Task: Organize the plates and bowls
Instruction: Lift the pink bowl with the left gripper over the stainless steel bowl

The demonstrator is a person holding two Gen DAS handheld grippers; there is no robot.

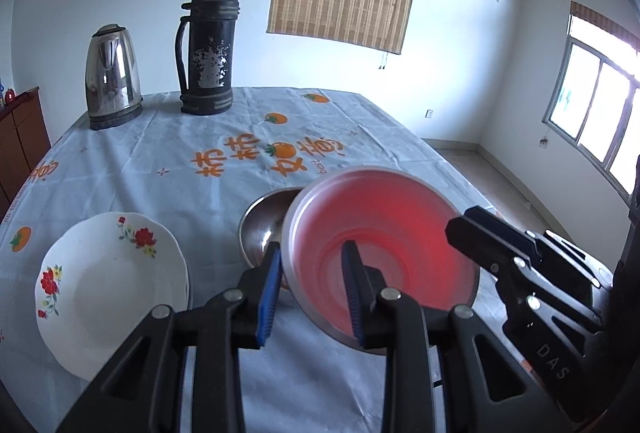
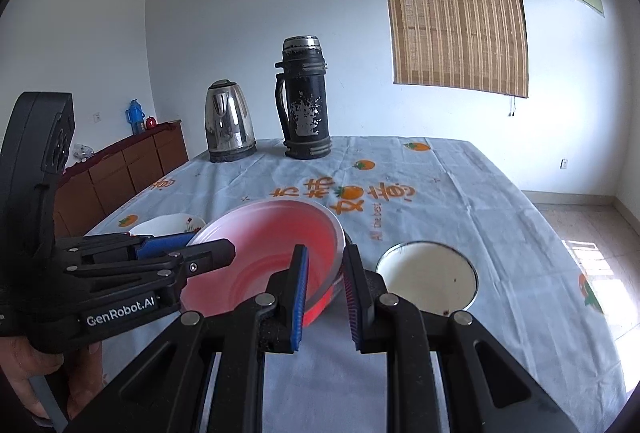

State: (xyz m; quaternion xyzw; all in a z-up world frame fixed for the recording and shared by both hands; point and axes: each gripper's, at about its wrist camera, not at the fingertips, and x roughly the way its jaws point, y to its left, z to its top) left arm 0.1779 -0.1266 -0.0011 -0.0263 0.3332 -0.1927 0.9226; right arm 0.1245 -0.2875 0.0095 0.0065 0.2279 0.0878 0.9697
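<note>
Fingers of both grippers [image 1: 310, 293] [image 2: 324, 293] straddle pink bowl [image 1: 380, 233] rim, unclamped; kettle [image 1: 112, 77], flask [image 1: 208, 45] behind.

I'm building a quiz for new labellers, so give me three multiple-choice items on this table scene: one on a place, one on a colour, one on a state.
1. Where does the kettle stand?
A. On the floor
B. At the far end of the table, left of the thermos
C. On the wooden cabinet

2. What colour are the finger pads?
A. Blue
B. Yellow
C. White

3. What state is the flowered plate in?
A. Heaped with food
B. Broken in pieces
C. Whole and empty

Answers:
1. B: the kettle is on the table beside the thermos, to its left in both views.
2. A: the finger pads are blue against the black frames.
3. C: the flowered plate shows a bare white surface and an unbroken rim.
</note>
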